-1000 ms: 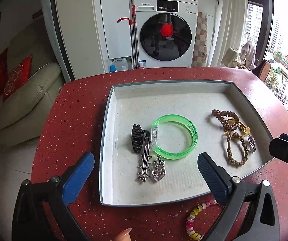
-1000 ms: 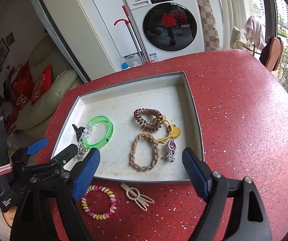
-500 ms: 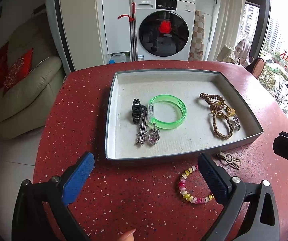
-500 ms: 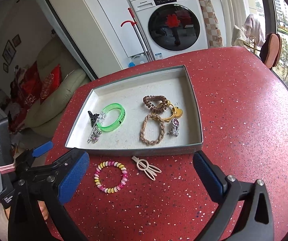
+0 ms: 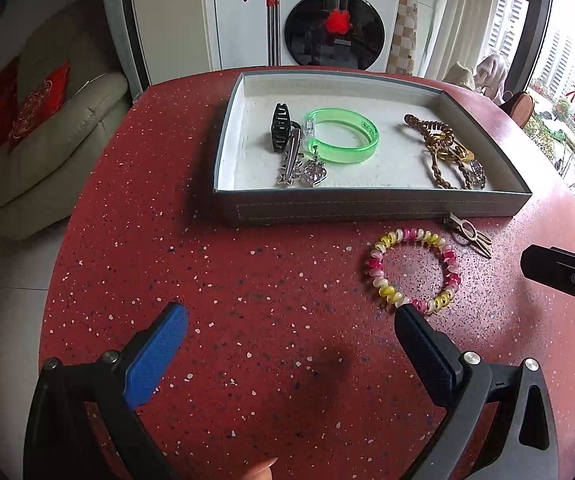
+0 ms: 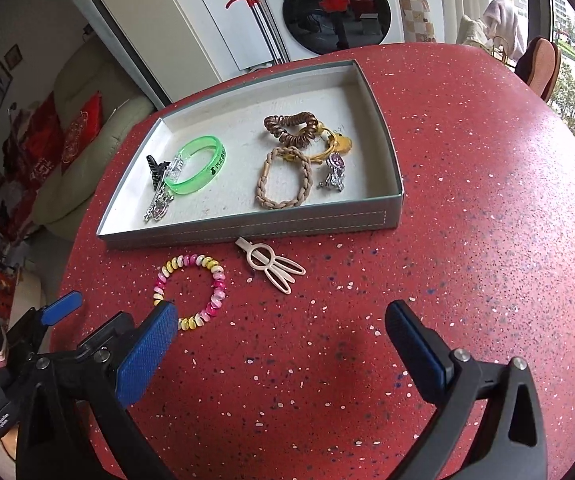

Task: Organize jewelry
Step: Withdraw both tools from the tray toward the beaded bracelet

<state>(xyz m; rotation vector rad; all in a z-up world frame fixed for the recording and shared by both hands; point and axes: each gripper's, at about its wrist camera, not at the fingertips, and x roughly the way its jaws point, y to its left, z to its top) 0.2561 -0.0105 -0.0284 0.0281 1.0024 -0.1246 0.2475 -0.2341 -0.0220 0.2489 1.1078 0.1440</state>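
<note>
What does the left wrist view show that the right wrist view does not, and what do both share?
Only the left wrist view: a fingertip at the bottom edge.

Only the right wrist view: framed pictures on the left wall, and the left hand-held gripper seen from the side.

Both: the shallow grey tray holding a translucent green plastic bangle, plus a pink-and-yellow beaded bracelet and a beige rabbit-shaped hair clip on the red speckled table.
</note>
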